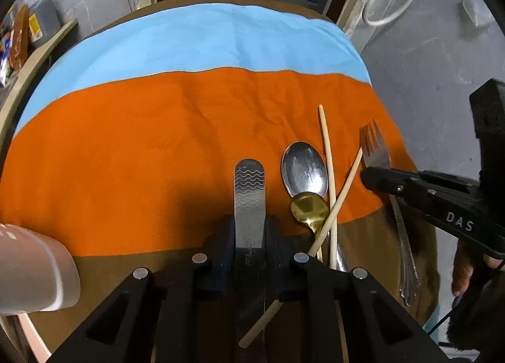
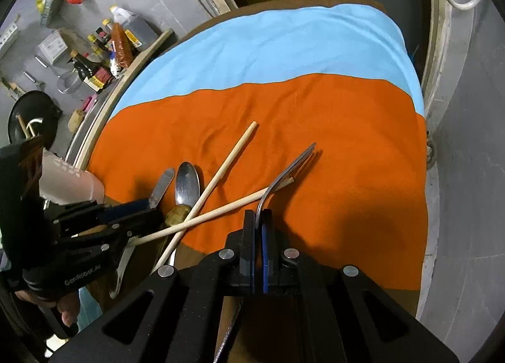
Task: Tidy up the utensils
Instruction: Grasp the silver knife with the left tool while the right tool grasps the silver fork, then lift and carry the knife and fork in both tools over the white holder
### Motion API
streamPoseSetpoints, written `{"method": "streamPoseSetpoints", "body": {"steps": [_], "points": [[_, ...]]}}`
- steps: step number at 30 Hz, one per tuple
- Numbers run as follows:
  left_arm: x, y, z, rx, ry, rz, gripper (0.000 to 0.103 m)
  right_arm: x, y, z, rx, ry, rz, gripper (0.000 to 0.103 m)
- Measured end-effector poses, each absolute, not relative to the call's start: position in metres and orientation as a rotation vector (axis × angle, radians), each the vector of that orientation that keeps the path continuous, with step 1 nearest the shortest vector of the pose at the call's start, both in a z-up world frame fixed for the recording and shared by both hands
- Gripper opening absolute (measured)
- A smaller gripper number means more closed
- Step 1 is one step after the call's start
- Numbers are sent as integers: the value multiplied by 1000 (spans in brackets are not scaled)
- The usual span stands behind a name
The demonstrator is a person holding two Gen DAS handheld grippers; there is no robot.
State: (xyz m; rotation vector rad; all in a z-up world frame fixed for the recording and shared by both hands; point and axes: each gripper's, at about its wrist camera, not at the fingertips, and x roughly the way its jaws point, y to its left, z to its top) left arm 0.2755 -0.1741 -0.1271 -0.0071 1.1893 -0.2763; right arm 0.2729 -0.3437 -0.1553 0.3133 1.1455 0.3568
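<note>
steel is what both claws are gripping, each clamped on one utensil. nearest in the left wrist view, the left gripper (image 1: 250, 233) is squeezing a flat butter knife (image 1: 249, 202) between its pads, the rounded, wave-patterned end pointing away across the orange cloth (image 1: 142, 148) and the long axis running straight along the fingers. it is looking stiff, thin and slick, so a grip across its flat faces near the middle should be keeping it from swivelling. just right of it a gold spoon (image 1: 309, 209) is lying with its bowl touching the bowl of a larger silver spoon (image 1: 304, 170), both bowls pointing away, and two pale chopsticks (image 1: 328, 183) are crossing over them in an x. these sticks are probably light and rolling easily, so taking both together near the crossing seems safest. in the right wrist view, the right gripper (image 2: 259, 220) is pressed fully together on the neck of a fork (image 2: 285, 170), which is standing on edge, its tines curving up and away toward the far right of the cloth and its handle passing back under the claw. being narrow and smooth, it may be twisting in the pads unless pinched at the flatter handle. a pink cup (image 1: 34, 271) is sitting at the near left of the brown round table (image 1: 132, 263). farther off, a blue cloth (image 1: 189, 37) is covering the far half of the table, bare of utensils.
</note>
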Motion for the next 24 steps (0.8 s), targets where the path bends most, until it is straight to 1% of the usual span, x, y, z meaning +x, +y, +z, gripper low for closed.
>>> {"method": "streamPoseSetpoints", "body": {"steps": [6, 12, 17, 24], "points": [[255, -150, -121, -120, 1116, -290, 18, 265, -342, -156, 363, 1136, 326, 3], [219, -127, -104, -190, 984, -301, 18, 232, -342, -138, 411, 1019, 314, 3], [189, -112, -91, -236, 900, -335, 18, 195, -320, -111, 352, 872, 337, 3], [165, -96, -79, -275, 841, -367, 18, 178, -305, -92, 364, 820, 333, 3]]}}
